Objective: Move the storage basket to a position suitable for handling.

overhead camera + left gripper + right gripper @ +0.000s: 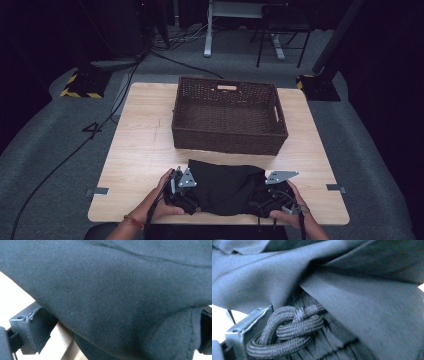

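A folded black fabric garment (227, 189) lies on the pale wooden bench (140, 145), stretched between the two tools at the person's edge. The left tool (184, 192) sits at the cloth's left end and the right tool (267, 196) at its right end, one hand on each, likely so the bundle can be carried level without unfolding.

In the left gripper view the soft dark fabric (120, 302) drapes over and between the jaws, which stand apart either side of a thick fold; whether they pinch it I cannot tell. In the right gripper view a knotted black drawstring cord (287, 330) rests against the near jaw, with ribbed hem and folds just ahead; its clench is likewise hidden.

A dark brown woven wicker basket (230, 145) stands just ahead of both tools, empty, probably the destination.
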The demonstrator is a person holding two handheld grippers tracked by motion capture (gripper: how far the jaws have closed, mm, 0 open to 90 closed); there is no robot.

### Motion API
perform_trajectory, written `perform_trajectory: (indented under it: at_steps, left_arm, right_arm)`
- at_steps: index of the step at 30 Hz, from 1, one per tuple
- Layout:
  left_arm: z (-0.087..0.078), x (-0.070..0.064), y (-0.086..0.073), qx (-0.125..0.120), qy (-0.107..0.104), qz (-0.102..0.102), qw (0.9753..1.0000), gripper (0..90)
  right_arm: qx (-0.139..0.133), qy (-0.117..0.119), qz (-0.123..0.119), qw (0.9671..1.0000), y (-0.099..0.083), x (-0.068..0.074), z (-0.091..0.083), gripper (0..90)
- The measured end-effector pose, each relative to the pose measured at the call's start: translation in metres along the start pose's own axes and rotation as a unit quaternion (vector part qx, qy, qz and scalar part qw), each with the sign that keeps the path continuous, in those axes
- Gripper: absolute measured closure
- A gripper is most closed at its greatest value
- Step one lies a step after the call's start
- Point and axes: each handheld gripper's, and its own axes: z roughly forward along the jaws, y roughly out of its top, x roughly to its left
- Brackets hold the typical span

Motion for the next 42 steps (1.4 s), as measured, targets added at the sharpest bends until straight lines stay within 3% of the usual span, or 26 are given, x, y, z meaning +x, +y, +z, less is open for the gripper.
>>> perform_trajectory:
  at_steps: [4, 11, 15, 21, 25, 30, 37, 42]
  left_arm:
    - [0.001, 0.0, 0.002, 0.0, 0.0, 0.001, 1.0, 0.4]
    - [0.001, -0.001, 0.001, -0.001, 0.004, -0.002, 1.0, 2.7]
    - [-0.001, 0.001, 0.003, -0.011, 0.006, -0.002, 0.9999, 15.6]
    - [0.0, 0.006, 0.008, -0.015, 0.007, -0.004, 0.9999, 27.4]
    - [0.002, 0.008, 0.012, -0.01, 0.014, -0.011, 0.9998, 30.1]
    - [0.004, 0.01, 0.013, -0.011, 0.017, -0.014, 0.9997, 28.2]
    - [0.005, 0.011, 0.014, -0.012, 0.018, -0.016, 0.9996, 25.8]
    - [0.004, 0.012, 0.017, -0.009, 0.017, -0.013, 0.9997, 39.9]
  right_arm:
    - [0.009, 0.005, -0.023, 0.9997, 0.003, 0.001, 0.001, 4.9]
    - [0.021, 0.009, -0.03, 0.9993, 0.006, 0.0, -0.002, 16.0]
    - [0.02, 0.013, -0.031, 0.9992, 0.007, -0.004, -0.002, 20.5]
    - [0.013, 0.01, -0.037, 0.9992, 0.014, -0.018, -0.003, 28.3]
    - [0.011, 0.004, -0.044, 0.999, 0.02, -0.026, -0.002, 27.9]
    - [0.008, 0.01, -0.041, 0.9991, 0.022, -0.036, 0.002, 18.5]
    - [0.009, 0.008, -0.014, 0.9998, 0.02, -0.037, 0.004, 18.3]
    - [0.022, 0.005, -0.006, 0.9997, 0.023, -0.033, 0.002, 25.7]
